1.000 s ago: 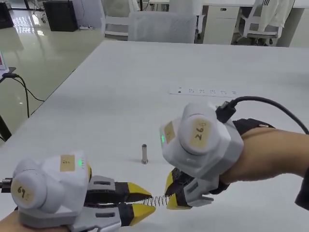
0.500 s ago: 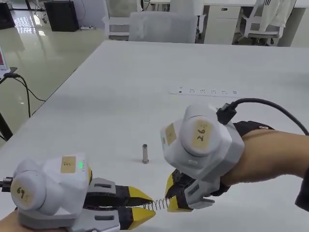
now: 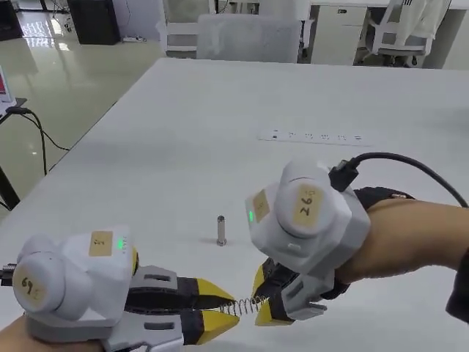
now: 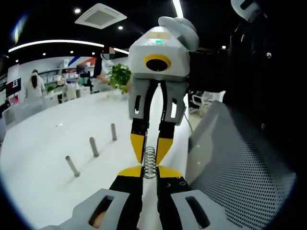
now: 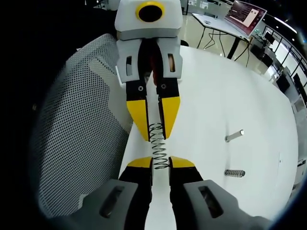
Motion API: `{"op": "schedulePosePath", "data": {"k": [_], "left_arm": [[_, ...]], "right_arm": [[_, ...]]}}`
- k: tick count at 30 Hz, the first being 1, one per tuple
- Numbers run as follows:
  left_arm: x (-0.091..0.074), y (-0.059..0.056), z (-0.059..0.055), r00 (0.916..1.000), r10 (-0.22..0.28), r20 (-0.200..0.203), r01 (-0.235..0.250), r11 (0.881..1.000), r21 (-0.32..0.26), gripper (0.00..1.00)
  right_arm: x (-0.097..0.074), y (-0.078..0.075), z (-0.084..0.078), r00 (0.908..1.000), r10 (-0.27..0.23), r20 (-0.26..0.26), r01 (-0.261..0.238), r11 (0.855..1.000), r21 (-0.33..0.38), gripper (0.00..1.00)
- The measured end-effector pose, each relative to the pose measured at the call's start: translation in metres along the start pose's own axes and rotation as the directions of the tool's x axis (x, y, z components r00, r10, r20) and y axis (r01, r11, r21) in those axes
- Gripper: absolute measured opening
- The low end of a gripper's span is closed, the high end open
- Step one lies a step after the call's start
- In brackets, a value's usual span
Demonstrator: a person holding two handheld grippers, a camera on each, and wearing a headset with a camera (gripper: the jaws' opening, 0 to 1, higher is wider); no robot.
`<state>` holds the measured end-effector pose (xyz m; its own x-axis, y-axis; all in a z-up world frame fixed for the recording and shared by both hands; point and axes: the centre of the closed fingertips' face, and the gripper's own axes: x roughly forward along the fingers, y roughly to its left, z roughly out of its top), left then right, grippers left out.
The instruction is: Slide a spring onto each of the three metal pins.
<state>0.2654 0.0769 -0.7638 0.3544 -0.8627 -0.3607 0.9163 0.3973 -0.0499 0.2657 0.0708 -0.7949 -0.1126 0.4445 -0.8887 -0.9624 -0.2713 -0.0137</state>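
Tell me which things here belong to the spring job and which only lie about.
Job: small steel coil spring, pinched by left hand-held gripper and right hand-held gripper; three upright grey metal pins.
Lying about: white power strip; black floor cable; grey mesh chair back.

This is an open-plan office. A long white table (image 3: 220,125) has a socket strip (image 3: 315,136) set into its top. At the far end, swivel chairs (image 3: 392,37) and a low cabinet (image 3: 333,33) stand on a glossy floor (image 3: 66,81). Overhead are a ceiling air-conditioning cassette (image 4: 100,14) and strip lights (image 4: 53,45). A potted plant (image 4: 120,76) stands farther off, and a laptop (image 5: 247,13) sits open on a desk (image 5: 218,24).
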Motion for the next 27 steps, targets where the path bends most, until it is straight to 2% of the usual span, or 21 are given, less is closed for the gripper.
{"op": "schedulePosePath", "data": {"k": [2,4,7,18,22,27], "left_arm": [[-0.0005,-0.0005,0.0023,0.9999,-0.003,0.012,0.003,1.0,-0.005,0.02],[-0.0021,-0.0012,0.0093,0.9987,-0.01,0.05,0.012,1.0,-0.027,0.02],[-0.0018,0.0004,0.0068,0.9993,-0.002,0.037,0.003,1.0,-0.021,0.02],[-0.0012,0.0008,0.0072,0.9993,0.003,0.037,-0.002,1.0,-0.024,0.02],[-0.0002,0.0005,0.0032,0.9999,0.004,0.014,-0.004,1.0,-0.015,0.02],[-0.0004,0.0006,0.0023,0.9999,0.005,0.009,-0.005,1.0,-0.016,0.02]], "right_arm": [[0.0001,0.0001,-0.0004,1.0,0.001,0.0,-0.001,1.0,0.001,0.09],[0.0003,0.0003,-0.0008,1.0,0.003,0.002,-0.003,1.0,0.005,0.09],[0.0003,-0.0009,-0.0012,1.0,-0.002,0.004,0.002,1.0,0.007,0.09],[-0.0042,-0.002,0.0014,0.9999,-0.012,0.01,0.012,1.0,0.004,0.08],[-0.0088,-0.0007,0.0071,0.9996,-0.006,0.026,0.006,1.0,0.009,0.08],[-0.0088,0.0003,0.0079,0.9996,-0.005,0.026,0.004,1.0,0.009,0.08]]}}
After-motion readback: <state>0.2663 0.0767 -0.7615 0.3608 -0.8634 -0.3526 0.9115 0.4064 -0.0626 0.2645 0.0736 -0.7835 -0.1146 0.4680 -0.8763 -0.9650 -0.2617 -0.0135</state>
